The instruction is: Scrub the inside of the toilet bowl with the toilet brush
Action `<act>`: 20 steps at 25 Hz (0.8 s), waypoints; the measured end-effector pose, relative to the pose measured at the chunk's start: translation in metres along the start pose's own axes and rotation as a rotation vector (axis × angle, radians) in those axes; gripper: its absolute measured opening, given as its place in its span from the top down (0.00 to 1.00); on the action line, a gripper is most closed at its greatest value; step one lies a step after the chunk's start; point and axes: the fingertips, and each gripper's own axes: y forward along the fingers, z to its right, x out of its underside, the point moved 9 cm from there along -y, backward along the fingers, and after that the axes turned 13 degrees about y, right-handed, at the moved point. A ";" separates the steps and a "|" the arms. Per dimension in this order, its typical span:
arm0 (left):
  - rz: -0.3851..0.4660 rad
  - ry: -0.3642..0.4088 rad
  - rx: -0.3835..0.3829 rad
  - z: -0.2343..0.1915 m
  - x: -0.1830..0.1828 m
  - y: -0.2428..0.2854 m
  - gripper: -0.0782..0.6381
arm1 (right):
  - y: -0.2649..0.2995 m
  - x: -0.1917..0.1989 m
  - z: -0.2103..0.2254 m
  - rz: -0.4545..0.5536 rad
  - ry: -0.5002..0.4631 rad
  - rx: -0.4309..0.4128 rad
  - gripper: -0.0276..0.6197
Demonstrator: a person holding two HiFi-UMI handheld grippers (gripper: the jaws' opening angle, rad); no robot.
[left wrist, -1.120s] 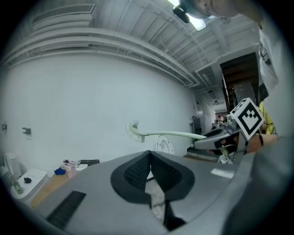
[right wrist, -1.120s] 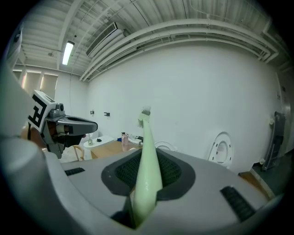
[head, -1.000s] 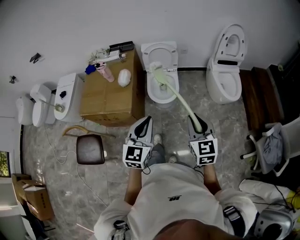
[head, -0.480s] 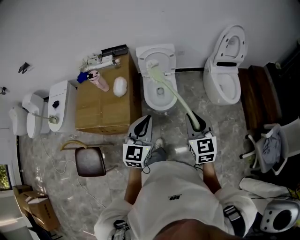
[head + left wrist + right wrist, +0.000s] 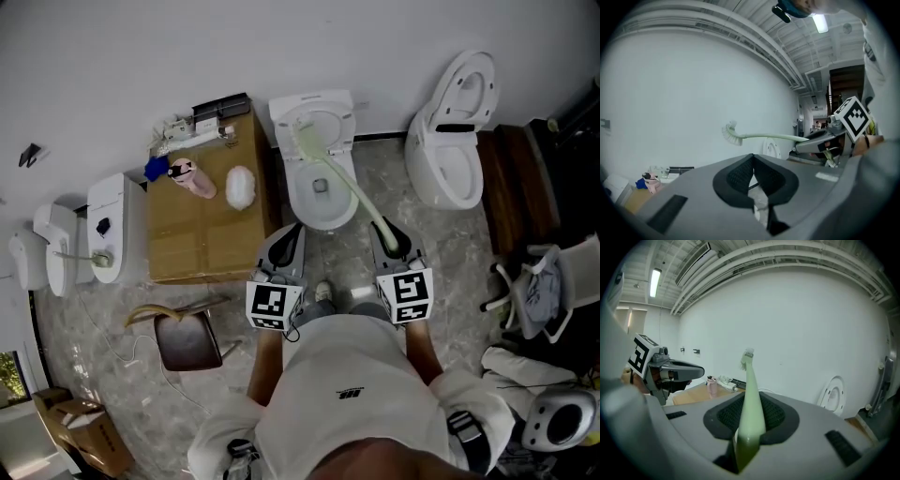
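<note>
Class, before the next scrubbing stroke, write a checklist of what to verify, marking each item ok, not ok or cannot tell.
1. Right claw shut on the toilet brush handle: ok.
2. Left claw shut and empty: ok.
3. Brush head down inside the toilet bowl: not ok, held up in the air.
4. Bowl open from above: ok.
5. Brush head undamaged: cannot tell, too small.

This is a big workroom, not a home bathroom. One toilet (image 5: 319,178) stands ahead of the right gripper (image 5: 389,234), another toilet (image 5: 450,141) off to its right, and more toilets (image 5: 108,230) past the cardboard box (image 5: 211,220) left of the left gripper (image 5: 286,242). Bare pipes (image 5: 797,256) run overhead.
</note>
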 end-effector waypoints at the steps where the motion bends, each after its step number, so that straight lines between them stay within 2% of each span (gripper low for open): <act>1: -0.002 -0.001 0.006 -0.006 0.003 0.004 0.88 | 0.006 -0.001 -0.001 -0.005 -0.001 0.003 0.86; 11: -0.025 -0.014 0.021 -0.040 0.023 0.052 0.88 | 0.059 0.000 0.014 -0.066 0.004 0.021 0.86; 15: -0.043 0.012 0.020 -0.051 0.027 0.076 0.88 | 0.084 -0.003 0.028 -0.077 0.009 0.004 0.86; 20: -0.069 0.007 0.008 -0.060 0.037 0.113 0.88 | 0.120 -0.003 0.050 -0.094 0.009 -0.033 0.86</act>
